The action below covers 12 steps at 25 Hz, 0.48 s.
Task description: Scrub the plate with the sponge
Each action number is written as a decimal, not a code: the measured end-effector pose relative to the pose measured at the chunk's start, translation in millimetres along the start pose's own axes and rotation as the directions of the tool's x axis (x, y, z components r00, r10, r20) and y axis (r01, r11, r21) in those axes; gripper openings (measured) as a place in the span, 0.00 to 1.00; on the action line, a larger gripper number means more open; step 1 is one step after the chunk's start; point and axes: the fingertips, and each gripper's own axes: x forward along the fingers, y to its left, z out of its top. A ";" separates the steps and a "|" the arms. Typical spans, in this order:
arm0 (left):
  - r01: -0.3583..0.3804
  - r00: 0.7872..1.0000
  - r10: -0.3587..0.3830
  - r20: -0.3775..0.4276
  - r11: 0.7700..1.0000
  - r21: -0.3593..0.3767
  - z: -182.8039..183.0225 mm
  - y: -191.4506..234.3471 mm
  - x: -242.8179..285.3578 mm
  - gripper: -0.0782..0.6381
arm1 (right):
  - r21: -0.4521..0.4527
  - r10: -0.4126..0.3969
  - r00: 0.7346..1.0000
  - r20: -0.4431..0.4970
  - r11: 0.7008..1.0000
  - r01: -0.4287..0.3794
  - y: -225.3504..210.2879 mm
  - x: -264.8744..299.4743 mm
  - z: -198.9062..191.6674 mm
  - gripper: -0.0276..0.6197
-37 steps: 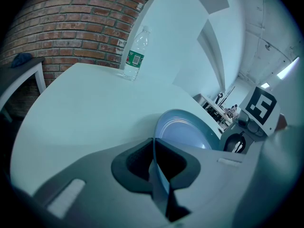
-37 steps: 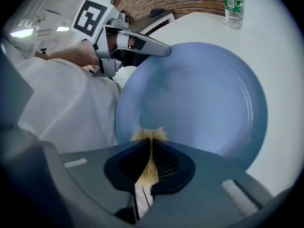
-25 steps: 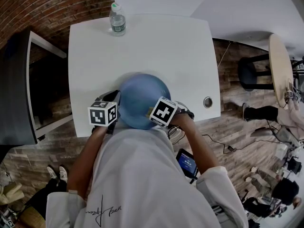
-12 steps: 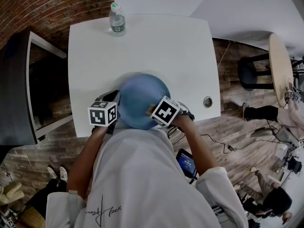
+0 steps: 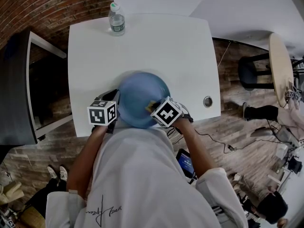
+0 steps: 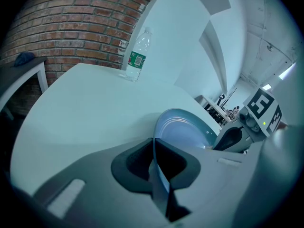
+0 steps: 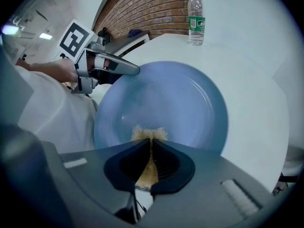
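A blue plate (image 5: 137, 96) is held tilted over the white table's near edge. My left gripper (image 5: 115, 103) is shut on the plate's left rim, and in the left gripper view the rim (image 6: 159, 127) runs edge-on between the jaws of that gripper (image 6: 154, 145). My right gripper (image 5: 155, 109) is shut on a small yellow sponge (image 7: 148, 133), which is pressed on the plate's (image 7: 166, 103) face near its nearer rim. In the head view only a yellow corner of the sponge (image 5: 153, 104) shows by the marker cube.
A water bottle (image 5: 117, 19) stands at the far left corner of the white table (image 5: 156, 42). A round grommet (image 5: 207, 101) sits near the table's right front corner. A dark cabinet (image 5: 19, 84) is to the left, and a black stool (image 5: 251, 72) and a round wooden table (image 5: 280, 65) to the right.
The right gripper has rolled and shifted slightly toward the plate's near right rim with the sponge. The left gripper and the plate have stayed in place.
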 end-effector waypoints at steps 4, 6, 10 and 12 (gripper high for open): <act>-0.005 1.000 0.005 0.002 1.000 -0.006 0.5 1.7 -0.2 0.15 | 0.013 -0.022 0.999 0.032 1.000 0.021 -1.7 0.3 4.0 0.08; -0.005 1.000 0.005 0.002 1.000 -0.009 0.1 1.8 -0.1 0.15 | 0.014 -0.032 0.999 0.043 0.999 0.031 -2.3 0.9 4.9 0.08; 0.000 1.000 0.000 0.004 1.000 -0.021 0.7 2.0 0.5 0.15 | 0.015 -0.060 0.995 0.083 0.998 0.059 -4.3 0.3 10.8 0.08; 0.000 1.000 0.000 0.005 1.000 -0.022 0.4 2.4 0.6 0.15 | 0.017 -0.071 0.992 0.100 0.997 0.070 -4.2 0.5 14.3 0.08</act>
